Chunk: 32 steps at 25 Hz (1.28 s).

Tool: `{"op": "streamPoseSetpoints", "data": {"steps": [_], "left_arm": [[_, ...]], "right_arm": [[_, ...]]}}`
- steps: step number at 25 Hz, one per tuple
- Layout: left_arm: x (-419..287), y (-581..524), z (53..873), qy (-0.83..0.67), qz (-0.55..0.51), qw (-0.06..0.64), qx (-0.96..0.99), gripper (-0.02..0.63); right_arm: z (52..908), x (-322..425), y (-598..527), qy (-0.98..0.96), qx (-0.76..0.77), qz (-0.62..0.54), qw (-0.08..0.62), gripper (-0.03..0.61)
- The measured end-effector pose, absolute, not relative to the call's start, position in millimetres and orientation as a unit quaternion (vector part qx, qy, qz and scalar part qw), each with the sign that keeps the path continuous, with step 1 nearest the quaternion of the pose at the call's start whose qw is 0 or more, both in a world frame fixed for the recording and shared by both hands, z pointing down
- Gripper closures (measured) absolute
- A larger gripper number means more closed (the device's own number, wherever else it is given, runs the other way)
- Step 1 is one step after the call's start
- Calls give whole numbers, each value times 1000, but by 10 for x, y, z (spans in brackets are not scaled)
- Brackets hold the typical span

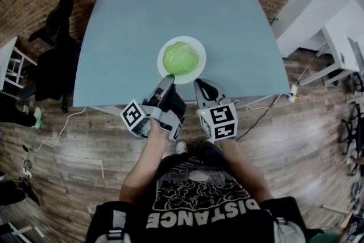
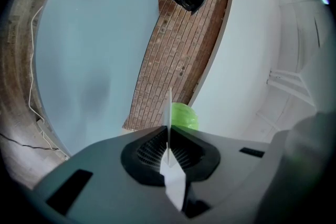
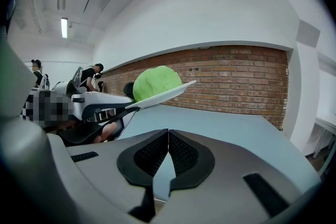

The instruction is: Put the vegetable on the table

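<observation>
My left gripper [image 2: 168, 136] was clamped on the near-left rim of the white plate [image 1: 202, 60]. In the left gripper view the plate ran edge-on as a thin white blade between the ribbed pads, which were pressed against it from both sides. Straight ahead along those jaws, just past the pinched rim, sat the vegetable, a round green cabbage [image 1: 181, 58], in the middle of the plate. It had not yet reached the table [image 1: 142, 25].

My right gripper [image 3: 167, 139] was closed on nothing: its pads met at the tips, with only table surface showing through the small gap behind them. In the head view it hung just beside the plate's near-right edge, not touching it, with its jaws pointed across the table rather than at the cabbage.

From the right gripper, the cabbage lay ahead, to the left and higher. That gripper's view showed the plate tipped, its free edge higher than the pinched one, and I judged it to be lifted clear of the table. The cabbage was close to a ball and had no long axis to line up on, so the angle of approach mattered less than the side it came from.

Both grippers were near, but the left was busy holding the plate. I judged the right to be the free hand for the cabbage. It would have to open wide and swing left and up over the rim. Otherwise the left would have to tip the plate toward the table. On a tilted plate a round head could roll, and that was the risk I watched.
</observation>
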<state>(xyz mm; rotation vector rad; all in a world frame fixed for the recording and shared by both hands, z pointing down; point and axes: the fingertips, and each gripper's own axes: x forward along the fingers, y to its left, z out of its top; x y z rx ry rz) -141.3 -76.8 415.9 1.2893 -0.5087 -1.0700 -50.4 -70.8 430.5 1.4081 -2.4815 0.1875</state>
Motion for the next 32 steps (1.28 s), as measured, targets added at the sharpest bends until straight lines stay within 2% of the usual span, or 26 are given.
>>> {"op": "streamPoseSetpoints", "data": {"steps": [27, 32], "left_arm": [[-1411, -914, 4307, -227, -467, 633, 574, 597], [-1271, -1313, 4322, -236, -461, 640, 568, 597]], "right_arm": [[4408, -479, -940, -862, 489, 58, 122, 569], [4395, -344, -1346, -861, 487, 70, 126, 569]]}}
